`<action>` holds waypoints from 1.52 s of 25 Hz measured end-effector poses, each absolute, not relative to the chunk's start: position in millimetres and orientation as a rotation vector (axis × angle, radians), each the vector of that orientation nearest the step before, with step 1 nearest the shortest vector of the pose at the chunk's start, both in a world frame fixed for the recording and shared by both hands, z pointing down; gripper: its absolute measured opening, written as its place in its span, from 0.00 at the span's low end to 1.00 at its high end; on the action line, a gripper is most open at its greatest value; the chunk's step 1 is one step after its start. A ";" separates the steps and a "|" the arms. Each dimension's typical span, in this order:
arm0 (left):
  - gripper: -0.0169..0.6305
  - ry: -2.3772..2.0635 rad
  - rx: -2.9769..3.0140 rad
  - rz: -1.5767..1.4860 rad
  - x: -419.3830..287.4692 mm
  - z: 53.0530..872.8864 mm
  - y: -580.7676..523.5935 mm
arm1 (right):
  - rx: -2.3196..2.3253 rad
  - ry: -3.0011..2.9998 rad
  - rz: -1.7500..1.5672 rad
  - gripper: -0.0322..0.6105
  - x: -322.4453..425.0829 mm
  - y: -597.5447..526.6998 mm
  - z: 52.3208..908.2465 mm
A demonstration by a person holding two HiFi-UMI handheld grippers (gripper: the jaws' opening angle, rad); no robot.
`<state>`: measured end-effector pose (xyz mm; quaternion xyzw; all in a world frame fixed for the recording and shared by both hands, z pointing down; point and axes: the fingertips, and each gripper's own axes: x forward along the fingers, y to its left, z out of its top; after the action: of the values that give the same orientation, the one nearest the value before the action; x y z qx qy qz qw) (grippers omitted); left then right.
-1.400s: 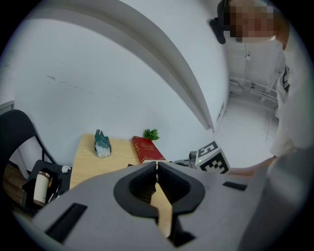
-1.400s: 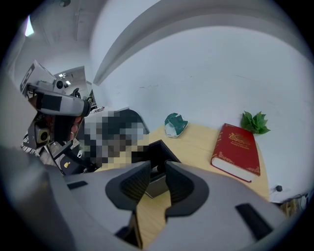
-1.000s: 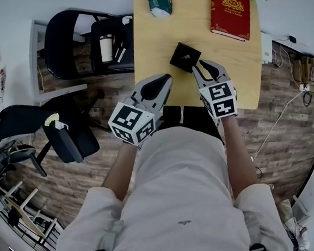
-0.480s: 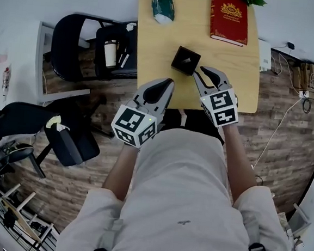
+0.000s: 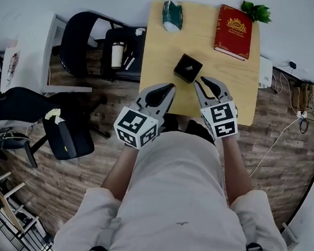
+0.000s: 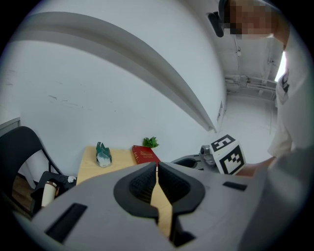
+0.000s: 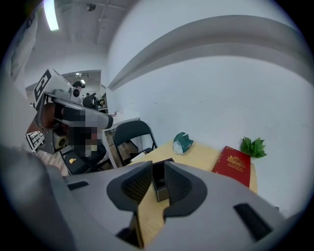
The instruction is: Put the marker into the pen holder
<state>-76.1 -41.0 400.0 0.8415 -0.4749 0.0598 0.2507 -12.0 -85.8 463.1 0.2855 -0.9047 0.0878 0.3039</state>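
A black folding chair (image 5: 77, 39) holding a pale cup (image 5: 117, 54) stands left of the light wooden table (image 5: 158, 51). The left gripper (image 6: 156, 169) is clenched, its ribbed pads meeting on nothing. The square black pen holder (image 5: 187, 68) sits mid-table; a pale sliver inside may be the marker (image 5: 190, 68). Just beside it, the right gripper (image 7: 158, 171) is empty, its jaws slightly parted. A red hardback book (image 5: 234, 25) lies farther right.

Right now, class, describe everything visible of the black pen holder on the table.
The pen holder is a black square box, open on top, matte. It stands upright on the pale wooden table, near the middle, turned cornerwise to the edges. A small pale shape shows inside, unidentifiable. The right tongs point at it without touching.
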 end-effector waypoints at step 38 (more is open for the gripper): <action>0.05 -1.569 2.218 0.139 33.6 359.8 53.0 | 0.578 -2.636 -0.019 0.06 85.8 16.8 360.2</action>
<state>33.6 53.0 359.8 0.7972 -0.5641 0.0499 0.2091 85.8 16.8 360.2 0.2090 -0.9529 -0.0068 0.2198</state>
